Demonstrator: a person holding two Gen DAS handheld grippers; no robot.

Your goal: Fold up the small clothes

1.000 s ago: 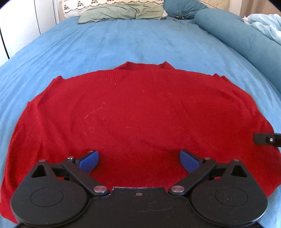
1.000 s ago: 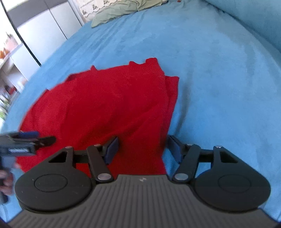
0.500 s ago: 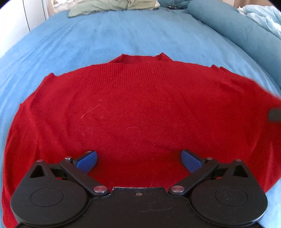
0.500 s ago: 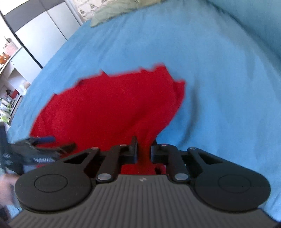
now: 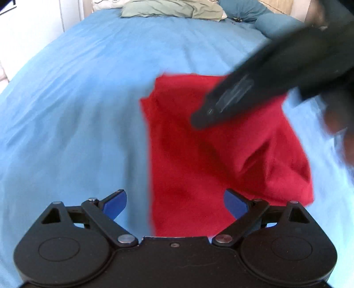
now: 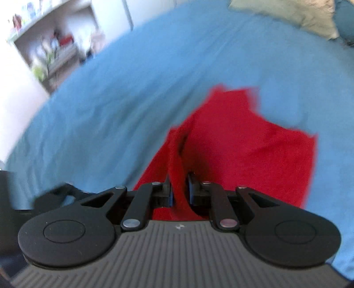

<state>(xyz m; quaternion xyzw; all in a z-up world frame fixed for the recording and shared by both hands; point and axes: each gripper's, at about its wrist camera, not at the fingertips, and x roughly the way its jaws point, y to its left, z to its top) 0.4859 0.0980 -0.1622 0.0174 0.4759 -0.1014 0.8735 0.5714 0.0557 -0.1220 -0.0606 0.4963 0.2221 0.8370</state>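
A red knit sweater (image 5: pixel 199 159) lies folded over itself on the blue bedspread (image 5: pixel 77 99). My left gripper (image 5: pixel 174 202) is open and empty, low over the sweater's near edge, its left finger over bare bedspread. My right gripper (image 6: pixel 179 188) is shut on a raised fold of the red sweater (image 6: pixel 243 155) and holds it off the bed. In the left wrist view the right gripper's black body (image 5: pixel 276 73) crosses above the sweater from the upper right, blurred.
Green pillows (image 5: pixel 172 10) and a blue bolster (image 5: pixel 272 24) lie at the bed's head. A white wall and shelves with small items (image 6: pixel 50 44) stand to the left of the bed.
My right gripper closed on the sweater's right edge, lifted it and carried it leftward over the garment, folding it. The sweater now looks much narrower. My left gripper stayed open and shifted left.
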